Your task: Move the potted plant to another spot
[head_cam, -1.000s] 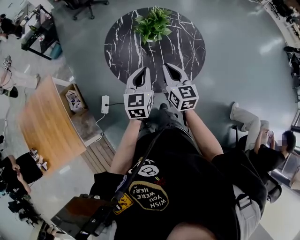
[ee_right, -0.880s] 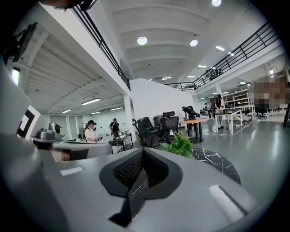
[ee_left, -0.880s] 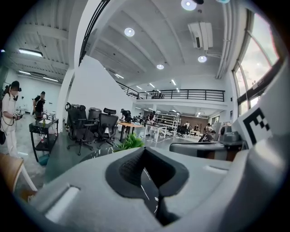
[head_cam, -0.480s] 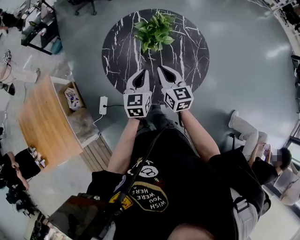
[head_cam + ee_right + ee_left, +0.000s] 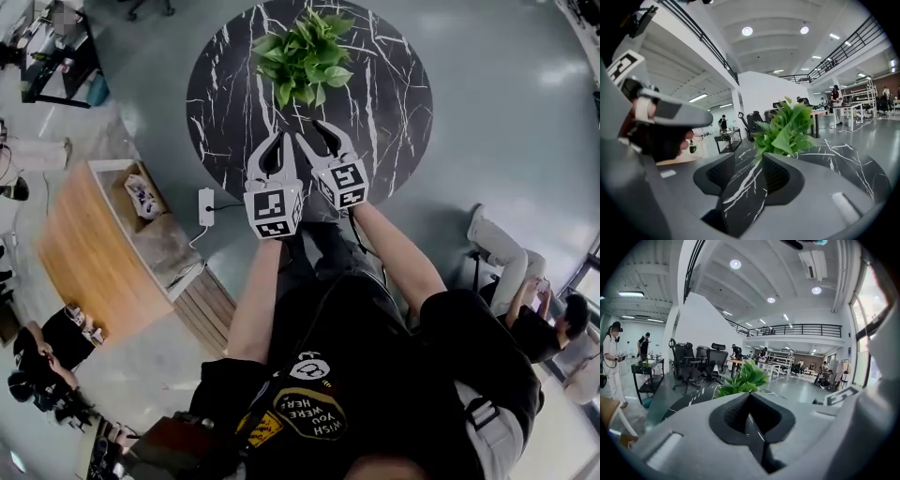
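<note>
You have one potted plant [image 5: 302,56] to shift, standing toward the far side of the one round black marbled table [image 5: 384,103], just ahead of your two grippers. Its leaves look soft and easily torn and they hide the pot, so reach under them and grip the pot's wall, where the weight likely sits. Your left gripper [image 5: 275,139] has its jaws pressed together on nothing, while your right gripper [image 5: 314,133] is opening, with only tabletop showing in the gap.
</note>
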`<action>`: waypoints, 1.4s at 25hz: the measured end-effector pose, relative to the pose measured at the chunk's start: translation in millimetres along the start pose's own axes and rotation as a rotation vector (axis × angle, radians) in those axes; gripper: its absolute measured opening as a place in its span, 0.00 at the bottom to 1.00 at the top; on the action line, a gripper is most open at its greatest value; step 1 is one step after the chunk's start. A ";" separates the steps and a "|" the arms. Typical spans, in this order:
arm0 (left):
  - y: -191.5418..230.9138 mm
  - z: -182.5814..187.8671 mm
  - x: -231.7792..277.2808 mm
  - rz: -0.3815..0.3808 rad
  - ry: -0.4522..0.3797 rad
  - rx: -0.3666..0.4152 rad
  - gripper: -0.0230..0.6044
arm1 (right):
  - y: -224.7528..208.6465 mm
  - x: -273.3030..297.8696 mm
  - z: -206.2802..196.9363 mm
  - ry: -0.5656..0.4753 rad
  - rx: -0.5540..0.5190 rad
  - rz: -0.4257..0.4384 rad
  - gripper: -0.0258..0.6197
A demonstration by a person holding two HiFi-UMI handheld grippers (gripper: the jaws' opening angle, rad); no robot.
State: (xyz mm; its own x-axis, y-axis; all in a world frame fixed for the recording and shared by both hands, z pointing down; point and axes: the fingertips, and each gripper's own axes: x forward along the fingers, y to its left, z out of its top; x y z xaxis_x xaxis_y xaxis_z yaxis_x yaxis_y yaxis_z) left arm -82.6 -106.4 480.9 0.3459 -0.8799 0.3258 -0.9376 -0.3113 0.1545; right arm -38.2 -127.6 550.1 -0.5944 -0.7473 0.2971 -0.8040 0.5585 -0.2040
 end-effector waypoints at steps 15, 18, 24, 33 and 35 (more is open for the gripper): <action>56.5 -48.5 19.0 -0.002 0.030 -0.101 0.04 | -101.8 169.3 -85.0 0.065 -0.064 -0.243 0.81; 58.1 -52.5 24.3 -0.017 0.033 -0.124 0.04 | -108.8 188.0 -75.4 0.056 -0.080 -0.244 0.81; 52.9 -54.5 31.1 -0.043 0.041 -0.132 0.04 | -116.3 203.6 -70.6 0.061 -0.073 -0.270 0.82; 48.4 -49.3 57.1 -0.066 0.039 -0.042 0.04 | -114.8 204.6 -67.9 0.056 -0.084 -0.238 0.82; 45.1 -44.3 64.0 -0.072 0.034 -0.029 0.04 | -117.0 202.9 -69.6 0.063 -0.093 -0.215 0.82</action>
State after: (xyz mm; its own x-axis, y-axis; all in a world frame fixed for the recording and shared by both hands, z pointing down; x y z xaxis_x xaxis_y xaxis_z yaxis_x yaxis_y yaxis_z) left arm -101.2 -160.9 550.0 0.4142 -0.8424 0.3446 -0.9089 -0.3629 0.2053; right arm -63.7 -319.5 699.2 -0.4054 -0.8304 0.3823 -0.9056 0.4217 -0.0443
